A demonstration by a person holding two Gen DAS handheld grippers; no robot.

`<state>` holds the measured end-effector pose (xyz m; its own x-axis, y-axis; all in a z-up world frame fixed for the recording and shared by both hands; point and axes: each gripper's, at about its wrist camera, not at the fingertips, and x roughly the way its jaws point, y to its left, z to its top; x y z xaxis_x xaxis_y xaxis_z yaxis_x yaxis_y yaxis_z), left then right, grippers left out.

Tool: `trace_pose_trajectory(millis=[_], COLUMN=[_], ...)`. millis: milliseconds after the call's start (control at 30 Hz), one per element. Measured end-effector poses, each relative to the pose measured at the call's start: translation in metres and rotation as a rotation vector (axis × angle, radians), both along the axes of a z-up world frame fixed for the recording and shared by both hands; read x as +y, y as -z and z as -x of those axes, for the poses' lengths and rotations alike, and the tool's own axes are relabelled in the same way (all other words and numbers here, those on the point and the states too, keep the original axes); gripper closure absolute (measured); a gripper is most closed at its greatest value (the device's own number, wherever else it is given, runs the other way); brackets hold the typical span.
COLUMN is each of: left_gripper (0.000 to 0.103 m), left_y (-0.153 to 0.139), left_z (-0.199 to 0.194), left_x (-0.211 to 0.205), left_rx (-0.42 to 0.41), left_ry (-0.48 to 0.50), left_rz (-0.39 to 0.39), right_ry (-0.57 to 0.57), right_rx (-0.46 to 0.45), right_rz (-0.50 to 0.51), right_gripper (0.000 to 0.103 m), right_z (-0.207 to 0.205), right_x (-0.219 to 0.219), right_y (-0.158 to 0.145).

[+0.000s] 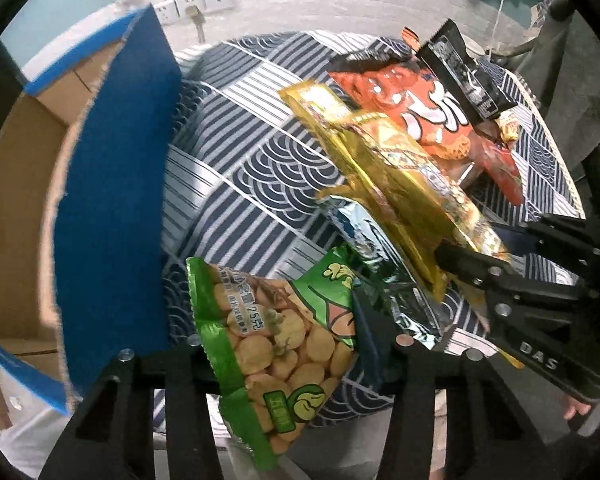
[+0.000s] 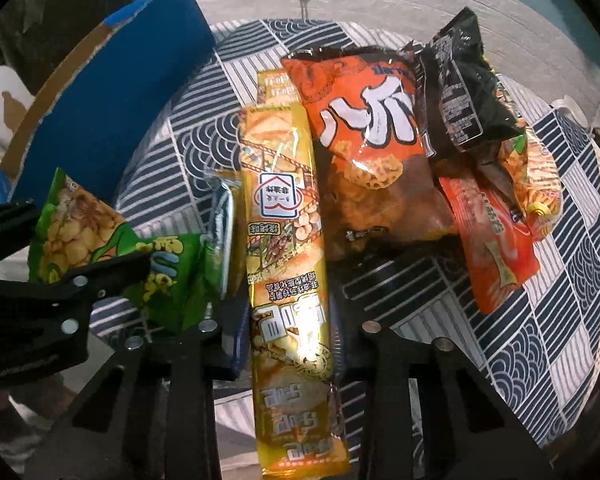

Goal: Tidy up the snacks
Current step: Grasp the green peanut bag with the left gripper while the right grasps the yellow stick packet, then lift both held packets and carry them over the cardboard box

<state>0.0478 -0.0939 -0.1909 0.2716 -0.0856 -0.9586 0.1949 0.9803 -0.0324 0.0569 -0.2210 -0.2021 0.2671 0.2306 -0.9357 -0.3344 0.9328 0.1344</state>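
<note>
"DAS" on right hand-held gripper (image 2: 292,344), clamped on long yellow packet (image 2: 284,240); left hand-held gripper (image 1: 284,360) pinches green bean bag (image 1: 276,340).

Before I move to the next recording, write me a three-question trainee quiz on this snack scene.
1. True or false: the left gripper holds the green bean snack bag.
2. Which packet do the right gripper's jaws clamp? A) orange chip bag B) long yellow packet C) black packet
3. Fill in: the blue-sided cardboard box stands to the ___ of the snack pile in both views.

Key: 1 true. 2 B, the long yellow packet. 3 left.
</note>
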Motion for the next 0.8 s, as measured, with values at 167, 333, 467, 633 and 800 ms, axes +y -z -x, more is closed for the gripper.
trace_pose_trajectory(millis=[167, 333, 467, 633, 800], left_gripper=[0.056, 0.056, 0.056, 0.056, 0.056], left_y=[-0.01, -0.025, -0.038, -0.056, -0.072], left_z=[0.002, 0.005, 0.006, 0.005, 0.005], left_x=[0.005, 0.006, 0.01, 0.014, 0.02], left_rx=[-0.025, -0.088, -0.136, -0.191, -0.248], left_ry=[-0.011, -0.007, -0.013, -0.035, -0.067], left_rz=[0.013, -0.018, -0.038, -0.046, -0.022], right_ry=[0.023, 0.042, 0.06, 0.107, 0.133], right_rx=[-0.024, -0.053, -0.09, -0.152, -0.202], right_rz=[-0.026, -0.052, -0.059, -0.042, -0.031], right_gripper=[0.072, 0.072, 0.072, 0.072, 0.072], right_z=[0.009, 0.016, 0.019, 0.019, 0.019], right_x=[0.0, -0.002, -0.003, -0.006, -0.012], right_y=[-0.016, -0.03, -0.045, -0.068, -0.091])
